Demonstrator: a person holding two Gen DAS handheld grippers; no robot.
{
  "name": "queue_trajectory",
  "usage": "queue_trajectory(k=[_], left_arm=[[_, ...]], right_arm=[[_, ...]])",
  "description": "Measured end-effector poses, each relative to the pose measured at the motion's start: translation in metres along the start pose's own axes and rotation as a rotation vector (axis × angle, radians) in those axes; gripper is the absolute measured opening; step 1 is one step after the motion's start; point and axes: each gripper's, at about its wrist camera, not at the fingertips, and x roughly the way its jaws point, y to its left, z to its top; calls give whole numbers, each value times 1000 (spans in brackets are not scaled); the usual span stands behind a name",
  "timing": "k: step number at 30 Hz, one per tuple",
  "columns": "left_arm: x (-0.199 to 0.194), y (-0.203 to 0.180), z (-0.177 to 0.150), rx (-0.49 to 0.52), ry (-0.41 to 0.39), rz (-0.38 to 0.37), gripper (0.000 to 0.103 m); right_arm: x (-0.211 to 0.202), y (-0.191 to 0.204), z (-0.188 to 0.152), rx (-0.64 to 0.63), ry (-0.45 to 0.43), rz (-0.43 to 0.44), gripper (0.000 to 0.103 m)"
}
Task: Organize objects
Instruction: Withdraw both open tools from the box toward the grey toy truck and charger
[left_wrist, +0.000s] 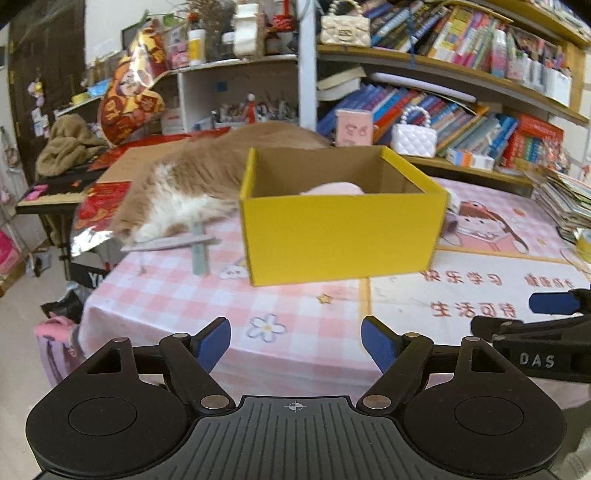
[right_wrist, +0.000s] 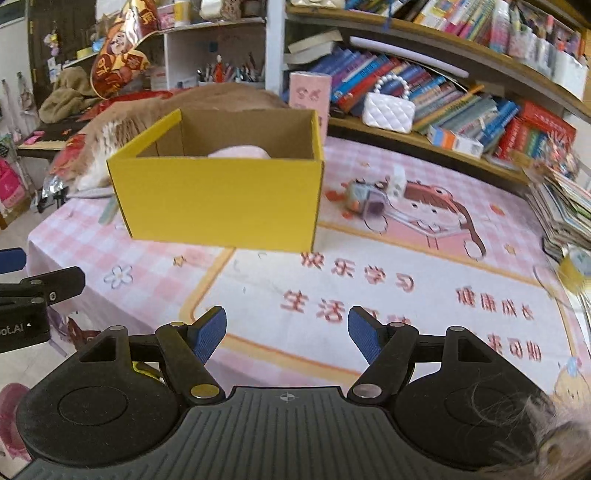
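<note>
A yellow cardboard box (left_wrist: 340, 236) (right_wrist: 221, 203) stands open on the table with something soft and pink (left_wrist: 332, 189) (right_wrist: 240, 152) lying inside. My left gripper (left_wrist: 297, 341) is open and empty over the table's near edge, in front of the box and apart from it. My right gripper (right_wrist: 287, 332) is also open and empty, lower right of the box above the printed mat. A small grey toy (right_wrist: 364, 199) with bits around it lies to the right of the box. Each gripper shows at the edge of the other's view: right gripper (left_wrist: 517, 315), left gripper (right_wrist: 22, 273).
A ginger and white cat (left_wrist: 192, 184) lies behind and left of the box, with a grey strip (left_wrist: 173, 242) and a green stick (left_wrist: 199, 251) by it. A white quilted bag (right_wrist: 388, 110) sits on the bookshelf behind. A stack of books (right_wrist: 561, 210) and a tape roll (right_wrist: 576, 266) are at the right.
</note>
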Motion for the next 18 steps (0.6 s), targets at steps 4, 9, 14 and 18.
queue_trajectory(k=[4,9,14,18], left_arm=[[3,-14,0,33,12,-30,81],[8,-31,1,71,22,-70,81],[12,-50,4,114,19,-113,81],[18,-66,6,142,32,-144,81]], right_arm=[[-4,-5,-8,13,17,-31,73],[-9,-23,-13,69,29,-81,75],[-15,-45,-20,141,37,-133,77],[-17,-63,-25,185,53,-166,77]])
